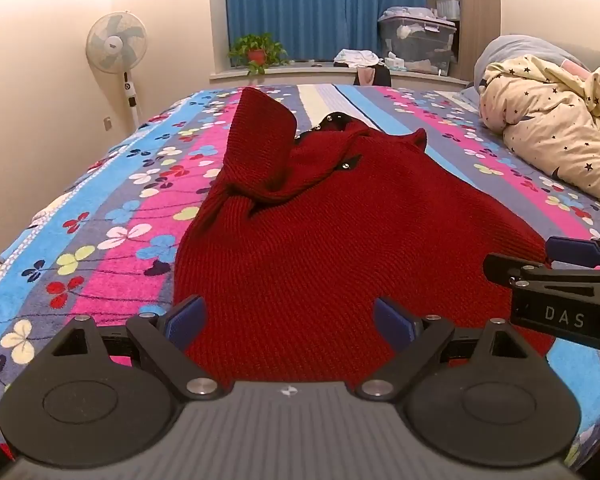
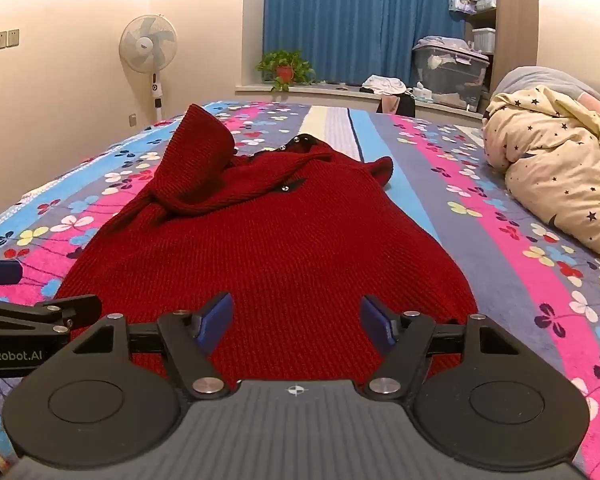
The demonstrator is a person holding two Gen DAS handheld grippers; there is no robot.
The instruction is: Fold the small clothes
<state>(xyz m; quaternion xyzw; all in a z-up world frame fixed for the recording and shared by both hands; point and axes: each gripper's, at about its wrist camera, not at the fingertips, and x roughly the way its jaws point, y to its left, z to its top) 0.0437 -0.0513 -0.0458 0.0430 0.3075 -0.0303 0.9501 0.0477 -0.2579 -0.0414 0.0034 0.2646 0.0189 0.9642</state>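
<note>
- The sweater (image 1: pixel 340 240) lies on the bed (image 1: pixel 120 208), its long axis running straight away from you, hem nearest, collar far.
- Your left gripper (image 1: pixel 290 320) and right gripper (image 2: pixel 296 320) both hang over the hem, side by side, equally near.
- Both are spread wide and hold nothing.
- One sleeve (image 1: pixel 260 144) lies folded over the chest, far left.
- The bin (image 1: pixel 418 40) by the curtain holds pale items, unclear which.

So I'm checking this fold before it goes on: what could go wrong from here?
The left sleeve of the dark red knitted sweater lies bunched across the chest, so folding now might trap a lump. Both hand-held grippers, left and right, sit open over the hem; a pinch could catch only the top layer. The striped floral bedsheet may drag up too.
</note>
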